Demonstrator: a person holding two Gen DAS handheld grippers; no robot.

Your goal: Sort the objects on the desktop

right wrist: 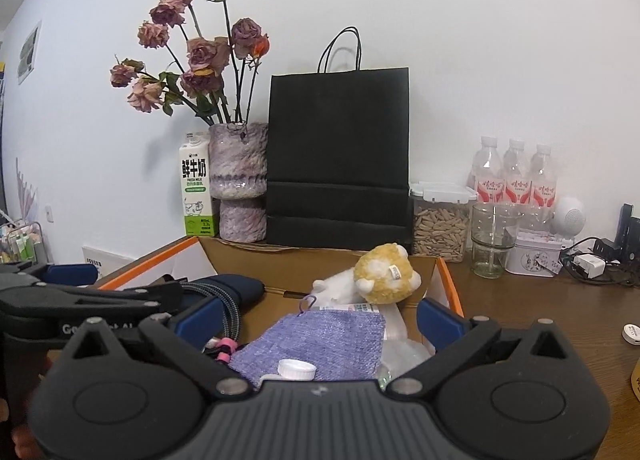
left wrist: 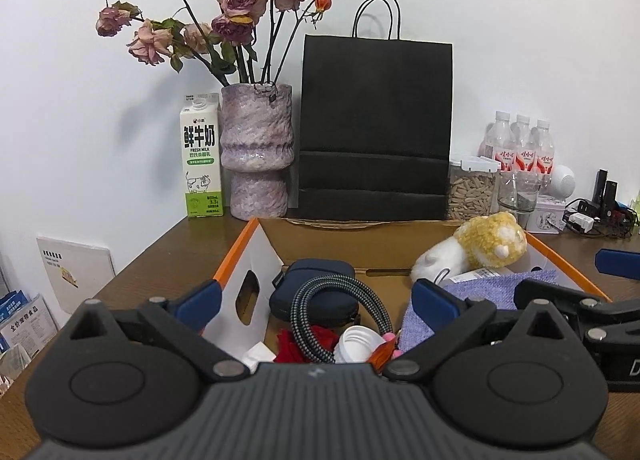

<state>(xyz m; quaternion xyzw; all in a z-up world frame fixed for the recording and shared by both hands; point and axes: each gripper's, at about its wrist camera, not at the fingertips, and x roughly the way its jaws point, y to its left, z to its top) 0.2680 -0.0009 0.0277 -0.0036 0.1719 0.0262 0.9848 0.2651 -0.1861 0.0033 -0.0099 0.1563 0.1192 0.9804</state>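
An open cardboard box (left wrist: 320,238) with orange-edged flaps sits on the brown desk and also shows in the right wrist view (right wrist: 280,264). In it lie a dark blue pouch (left wrist: 316,278), a braided cable (left wrist: 340,310), a red item (left wrist: 290,346), a white cap (left wrist: 356,344), a purple cloth (right wrist: 316,340) and a yellow-and-white plush toy (right wrist: 384,274). My left gripper (left wrist: 316,298) is open and empty above the box's left half. My right gripper (right wrist: 320,318) is open and empty above the purple cloth. Each gripper shows at the edge of the other's view.
Behind the box stand a milk carton (left wrist: 202,162), a vase of dried roses (left wrist: 256,152), a black paper bag (left wrist: 374,132), a jar of seeds (right wrist: 440,220), water bottles (right wrist: 516,176), a glass (right wrist: 492,240), a tin (right wrist: 534,258) and cables (right wrist: 596,260). A small white object (right wrist: 632,334) lies at the right.
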